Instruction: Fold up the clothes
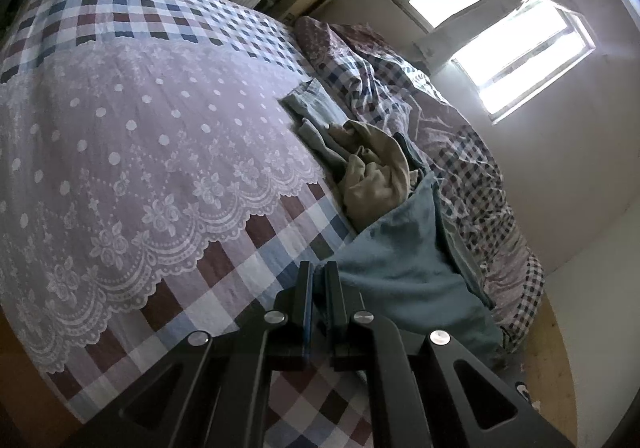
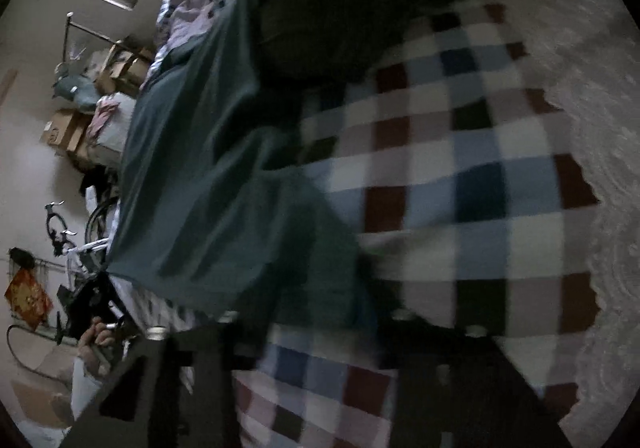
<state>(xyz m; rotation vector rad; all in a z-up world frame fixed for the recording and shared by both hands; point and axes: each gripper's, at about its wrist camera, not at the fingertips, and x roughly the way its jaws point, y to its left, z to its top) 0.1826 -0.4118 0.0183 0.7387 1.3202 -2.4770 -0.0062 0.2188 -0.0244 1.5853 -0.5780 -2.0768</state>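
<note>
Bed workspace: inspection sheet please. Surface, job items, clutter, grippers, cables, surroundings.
Surface: bed with checked cover and a lace overlay.
Job's things: blue-green garment stretched along the bed edge; beige garment crumpled beyond it.
Clutter: rumpled checked quilt by the wall.
Grippers: left gripper shut on the blue-green garment's edge; right gripper blurred, state unclear.
Cables: nothing seen.
Surroundings: window, cardboard boxes, bicycle.

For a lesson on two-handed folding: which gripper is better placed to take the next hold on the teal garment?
Right. The left gripper is already clamped on an edge of the teal garment. The right gripper seems free, its jaws apart with a blurred fold of the cloth between them.
</note>
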